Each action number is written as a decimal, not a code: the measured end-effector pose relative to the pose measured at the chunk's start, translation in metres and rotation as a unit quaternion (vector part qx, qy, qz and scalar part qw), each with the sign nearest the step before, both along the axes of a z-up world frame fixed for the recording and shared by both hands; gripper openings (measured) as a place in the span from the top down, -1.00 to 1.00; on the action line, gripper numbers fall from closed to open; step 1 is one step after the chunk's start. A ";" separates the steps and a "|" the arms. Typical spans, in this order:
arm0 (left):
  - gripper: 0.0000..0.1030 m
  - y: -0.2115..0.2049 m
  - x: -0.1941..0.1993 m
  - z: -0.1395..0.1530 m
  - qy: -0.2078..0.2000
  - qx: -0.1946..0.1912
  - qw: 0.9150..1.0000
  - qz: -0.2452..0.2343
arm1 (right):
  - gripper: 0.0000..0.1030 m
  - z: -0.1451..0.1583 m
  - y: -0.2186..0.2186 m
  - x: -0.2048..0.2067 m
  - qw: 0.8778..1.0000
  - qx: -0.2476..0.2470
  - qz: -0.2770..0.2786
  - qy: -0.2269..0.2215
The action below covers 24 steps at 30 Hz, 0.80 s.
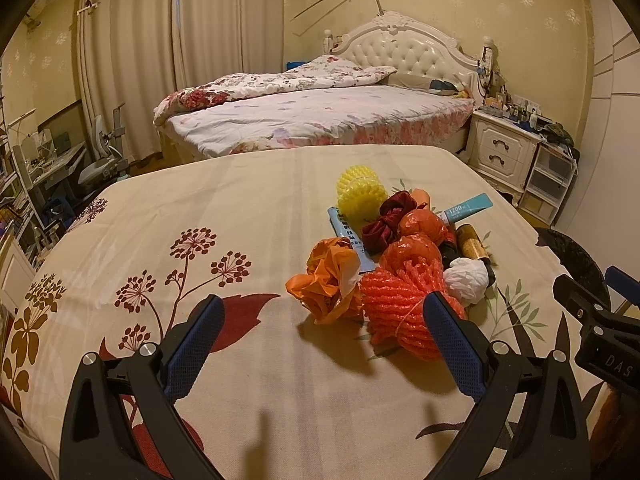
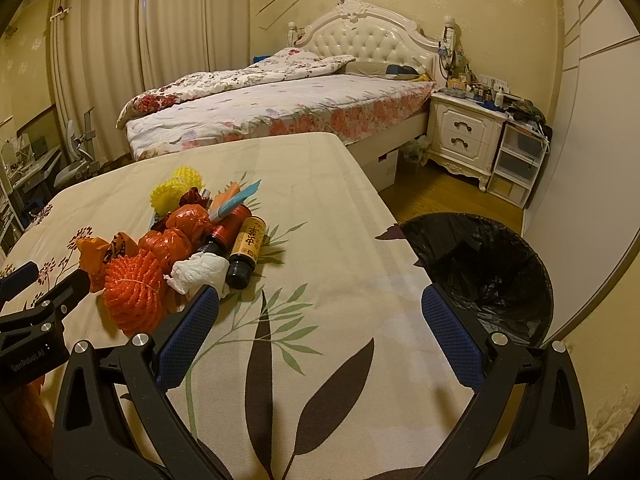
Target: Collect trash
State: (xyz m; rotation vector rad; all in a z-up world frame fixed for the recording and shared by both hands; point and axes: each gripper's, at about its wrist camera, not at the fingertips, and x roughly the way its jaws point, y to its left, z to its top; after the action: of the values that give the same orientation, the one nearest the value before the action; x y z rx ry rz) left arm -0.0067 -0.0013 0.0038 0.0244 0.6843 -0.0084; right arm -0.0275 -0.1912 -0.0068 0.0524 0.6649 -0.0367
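Note:
A pile of trash lies on the cloth-covered table [image 1: 240, 216]: an orange-red foam net [image 1: 400, 308], an orange plastic bag [image 1: 332, 280], a white crumpled wad [image 1: 466, 278], a yellow foam net [image 1: 360, 194], a blue tube [image 1: 468, 208] and a brown bottle [image 2: 245, 252]. My left gripper [image 1: 324, 306] is open and empty, just short of the pile. My right gripper [image 2: 320, 300] is open and empty over the table's right part, with the white wad [image 2: 198, 274] by its left finger. A bin with a black liner [image 2: 480, 268] stands at the table's right edge.
A bed [image 1: 320, 116] stands behind the table. A white nightstand [image 2: 464, 136] with clutter and plastic drawers [image 2: 516, 164] stand at the back right. A desk and chair [image 1: 96, 160] stand at the left. Wooden floor [image 2: 440, 200] lies between table and nightstand.

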 end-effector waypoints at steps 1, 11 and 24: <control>-0.87 -0.001 0.000 -0.001 0.001 0.000 1.000 0.000 | -0.92 -0.001 0.000 0.000 1.000 0.001 0.001 0.000; -0.87 -0.004 0.001 -0.005 0.004 0.000 1.000 -0.003 | -0.75 0.001 -0.001 -0.001 1.000 -0.003 0.000 0.003; -0.63 0.003 -0.005 -0.006 0.001 0.011 1.000 -0.006 | -0.39 -0.006 0.010 0.001 1.000 -0.005 0.019 0.016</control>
State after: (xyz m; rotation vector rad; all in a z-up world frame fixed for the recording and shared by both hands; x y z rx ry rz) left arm -0.0117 0.0012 -0.0021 0.0494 0.6861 -0.0136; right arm -0.0265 -0.1808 -0.0127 0.0294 0.6970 -0.0045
